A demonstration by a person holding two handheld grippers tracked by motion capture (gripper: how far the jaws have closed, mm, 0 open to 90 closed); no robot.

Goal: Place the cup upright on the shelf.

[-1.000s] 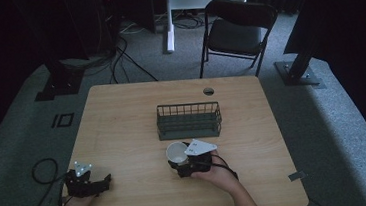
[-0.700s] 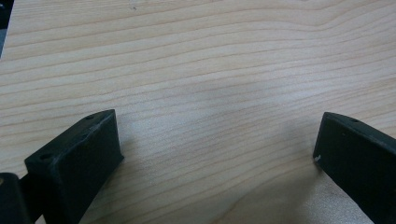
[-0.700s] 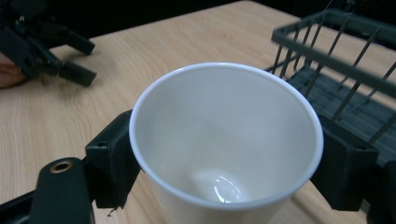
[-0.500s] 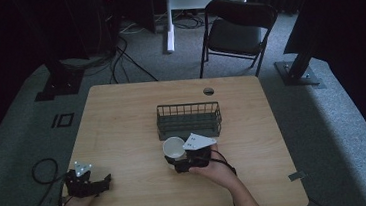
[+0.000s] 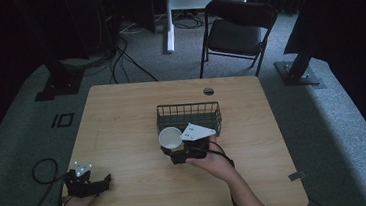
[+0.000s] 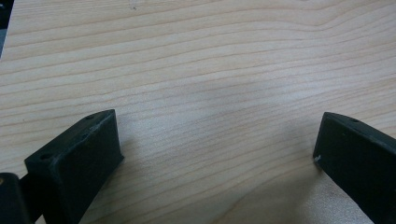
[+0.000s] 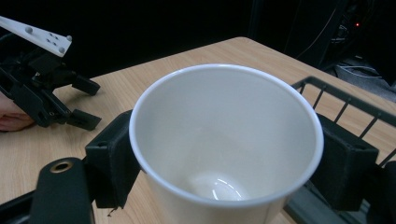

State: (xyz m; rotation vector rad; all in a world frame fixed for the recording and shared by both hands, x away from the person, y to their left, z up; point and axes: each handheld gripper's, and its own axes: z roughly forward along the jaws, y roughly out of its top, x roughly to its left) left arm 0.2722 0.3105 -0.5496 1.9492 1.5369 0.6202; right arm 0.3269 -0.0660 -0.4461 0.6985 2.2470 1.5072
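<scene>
The white cup [image 5: 170, 138] is held upright by the right gripper [image 5: 175, 156] near the table [image 5: 121, 113] centre, just at 7 o'clock of the wire basket [image 5: 188, 113], whose near wall lies beside the cup rim. In the right gripper view the cup [image 7: 224, 140] is seen clamped between the two black jaws, one pressed on each side of the wall just below the rim; the basket [image 7: 345, 107] shows at 3 o'clock. Whether the cup base touches the table cannot be told.

Handling, as judged: the cup is empty, so it is expected to be light. The wall looks thin, smooth and slightly glossy; paper or thin plastic is presumed, so it is likely to flex or crush under a hard squeeze and to slip if the squeeze is too slack. The rolled rim is judged the stiffest part; the present hold across the upper wall, close under it, is considered sound. A tilt is to be avoided only for steadiness, as nothing is inside.

The left gripper [image 5: 85, 184] is rested at the table's 7 o'clock corner, well apart from the cup. In the left gripper view its jaws are seen spread wide over bare wood, with nothing between them.

No brand, label or legible writing is found on cup, basket or table.
</scene>
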